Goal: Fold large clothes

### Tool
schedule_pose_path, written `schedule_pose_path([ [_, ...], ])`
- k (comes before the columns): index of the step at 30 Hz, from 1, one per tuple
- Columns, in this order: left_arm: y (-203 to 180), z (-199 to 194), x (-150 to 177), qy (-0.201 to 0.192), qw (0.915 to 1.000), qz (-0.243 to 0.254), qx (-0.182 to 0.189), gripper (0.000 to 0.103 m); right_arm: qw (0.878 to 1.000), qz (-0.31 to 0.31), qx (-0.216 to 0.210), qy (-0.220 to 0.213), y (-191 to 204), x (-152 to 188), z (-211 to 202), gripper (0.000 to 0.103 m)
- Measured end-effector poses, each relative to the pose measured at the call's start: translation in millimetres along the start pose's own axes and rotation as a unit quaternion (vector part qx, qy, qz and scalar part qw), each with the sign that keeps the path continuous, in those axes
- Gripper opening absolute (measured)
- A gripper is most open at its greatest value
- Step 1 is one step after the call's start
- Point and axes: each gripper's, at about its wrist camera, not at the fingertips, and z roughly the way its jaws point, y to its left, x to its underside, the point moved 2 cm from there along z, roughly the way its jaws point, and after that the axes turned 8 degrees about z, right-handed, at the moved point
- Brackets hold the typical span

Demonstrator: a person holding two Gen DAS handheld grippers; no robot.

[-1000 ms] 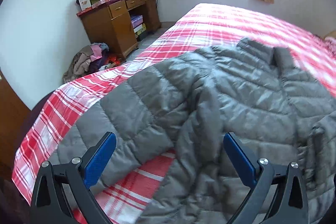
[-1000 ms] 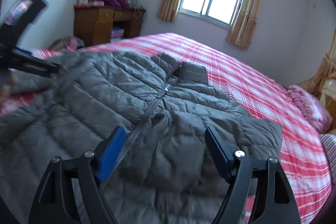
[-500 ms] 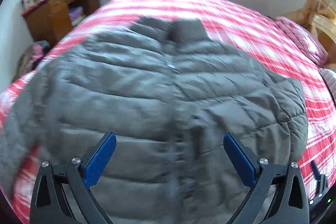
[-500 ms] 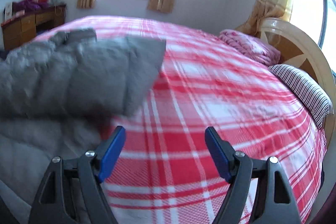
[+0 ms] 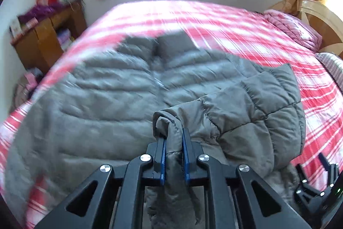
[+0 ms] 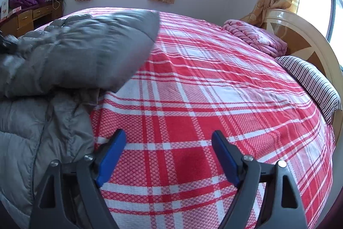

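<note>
Two grippers: the left gripper [image 5: 173, 156] has just closed, pinching the sleeve end of the puffy grey quilted jacket [image 5: 103, 100] spread on the red-and-white checked bed [image 6: 203, 100]. The right gripper [image 6: 169, 156], jaws just widening, hangs spread over bare sheet beside the jacket's edge. No writing can be read.

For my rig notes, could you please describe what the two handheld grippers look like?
Both look alike. The left gripper and right gripper have black plastic arms with triangular cut-outs, silver round screw heads at the pivots, and flat blue pads lining the fingers. No cables, markings or sleeves show.
</note>
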Motion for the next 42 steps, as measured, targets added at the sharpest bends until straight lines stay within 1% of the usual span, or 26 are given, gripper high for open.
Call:
schedule_pose_path([
  [2,24,-11,-1,-0.016,0.9996,-0.005,-0.022,0.011,1.000,-0.001,0.003,-0.001,1,0,-1,0.085],
  [5,56,-16,4,-0.022,0.9982,-0.013,-0.054,0.011,1.000,-0.001,0.004,-0.002,1,0,-2,0.086],
  [6,66,-16,7,-0.020,0.9975,-0.012,-0.066,0.011,1.000,0.000,0.003,-0.002,0,0,-1,0.086],
  [9,84,-10,18,-0.007,0.9966,-0.015,-0.081,0.011,1.000,0.002,0.002,-0.001,-1,0,-1,0.086],
  [12,90,1,31,0.004,0.9951,-0.013,-0.098,0.011,1.000,0.003,0.001,0.000,-2,0,1,0.086],
  [14,87,13,38,0.016,0.9943,-0.010,-0.105,0.012,1.000,0.003,0.001,0.001,-2,0,1,0.087],
  [16,85,24,47,0.029,0.9940,-0.010,-0.105,0.014,1.000,0.003,0.000,0.002,-2,0,1,0.087],
  [17,83,29,51,0.037,0.9932,-0.007,-0.110,0.018,1.000,0.004,-0.002,0.005,-2,0,2,0.087],
  [18,83,33,55,0.048,0.9912,-0.004,-0.123,0.027,1.000,0.007,-0.007,0.010,-3,-1,2,0.087],
  [19,85,33,57,0.052,0.9902,-0.005,-0.130,0.032,1.000,0.014,-0.020,0.018,-7,-2,3,0.087],
  [20,90,28,58,0.048,0.9893,-0.012,-0.137,0.041,0.999,0.022,-0.037,0.026,-10,-4,3,0.087],
  [21,97,20,56,0.038,0.9882,-0.020,-0.147,0.053,0.996,0.033,-0.068,0.037,-16,-7,1,0.087],
  [22,101,13,54,0.031,0.9864,-0.024,-0.160,0.060,0.995,0.041,-0.081,0.040,-21,-10,-3,0.087],
  [23,108,0,50,0.013,0.9826,-0.028,-0.183,0.072,0.995,0.042,-0.078,0.037,-25,-13,-9,0.087],
  [24,112,-13,44,-0.014,0.9792,-0.032,-0.200,0.076,0.997,0.036,-0.070,0.026,-29,-19,-18,0.087],
  [25,114,-21,38,-0.034,0.9771,-0.034,-0.207,0.076,0.997,0.030,-0.070,0.016,-32,-25,-25,0.087],
  [27,112,-33,27,-0.055,0.9754,-0.038,-0.210,0.078,0.997,0.029,-0.073,-0.005,-35,-45,-38,0.086],
  [28,109,-35,22,-0.059,0.9758,-0.044,-0.206,0.079,0.997,0.031,-0.077,-0.009,-34,-57,-40,0.083],
  [29,104,-35,16,-0.062,0.9767,-0.051,-0.199,0.079,0.996,0.032,-0.085,-0.012,-29,-70,-40,0.079],
  [31,91,-28,10,-0.063,0.9786,-0.055,-0.188,0.080,0.995,0.028,-0.097,-0.024,-12,-93,-39,0.079],
  [32,85,-21,8,-0.061,0.9786,-0.053,-0.189,0.082,0.994,0.026,-0.104,-0.030,-3,-103,-35,0.079],
  [34,74,-1,7,-0.053,0.9787,-0.050,-0.192,0.082,0.990,0.027,-0.133,-0.032,26,-121,-22,0.079],
  [36,69,26,10,-0.039,0.9769,-0.050,-0.204,0.082,0.988,0.020,-0.147,-0.039,51,-130,-9,0.079],
  [38,68,50,15,-0.017,0.9778,-0.051,-0.202,0.082,0.987,0.000,-0.154,-0.038,80,-131,8,0.079],
  [40,69,72,23,0.010,0.9776,-0.053,-0.203,0.082,0.985,-0.015,-0.169,-0.027,103,-127,22,0.079],
  [42,71,88,28,0.025,0.9774,-0.049,-0.204,0.082,0.982,-0.028,-0.186,-0.007,122,-119,35,0.079],
])
